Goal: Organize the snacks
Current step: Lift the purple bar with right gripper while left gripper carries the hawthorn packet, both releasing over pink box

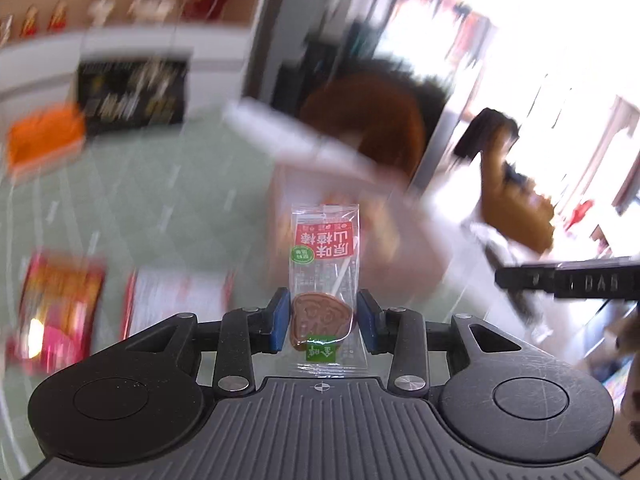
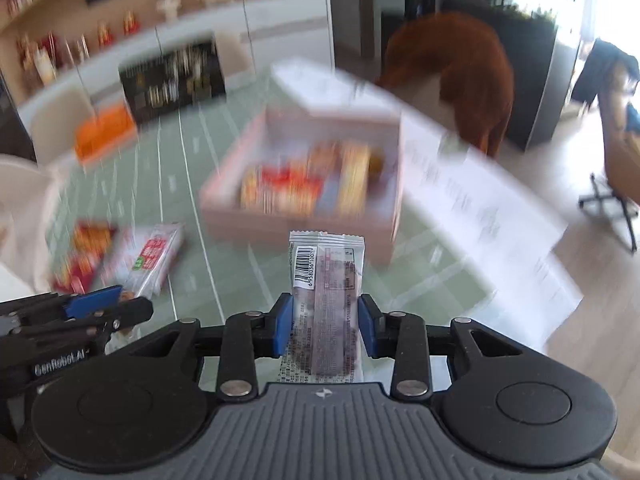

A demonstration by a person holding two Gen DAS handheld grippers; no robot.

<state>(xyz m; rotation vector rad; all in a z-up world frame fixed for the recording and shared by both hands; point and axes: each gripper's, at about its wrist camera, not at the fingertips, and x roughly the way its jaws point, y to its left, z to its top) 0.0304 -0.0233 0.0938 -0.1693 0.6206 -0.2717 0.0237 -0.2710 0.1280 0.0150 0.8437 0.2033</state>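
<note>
My left gripper [image 1: 322,320] is shut on a clear-wrapped brown lollipop with a red label [image 1: 325,280], held upright above the green table. My right gripper [image 2: 325,324] is shut on a clear snack bar packet with a barcode [image 2: 326,300], held in front of the open pink box [image 2: 224,204], which holds several colourful snacks. The left gripper also shows at the lower left of the right wrist view [image 2: 100,308]. The pink box is blurred in the left wrist view [image 1: 404,248], just beyond the lollipop.
Loose snack packets lie on the green mat: a red one [image 2: 84,256] and a clear red-labelled one [image 2: 148,260]. An orange box [image 2: 104,132] and a black box [image 2: 172,80] stand farther back. The box's white lid [image 2: 336,88] stands open. Paper sheets [image 2: 480,208] lie on the right.
</note>
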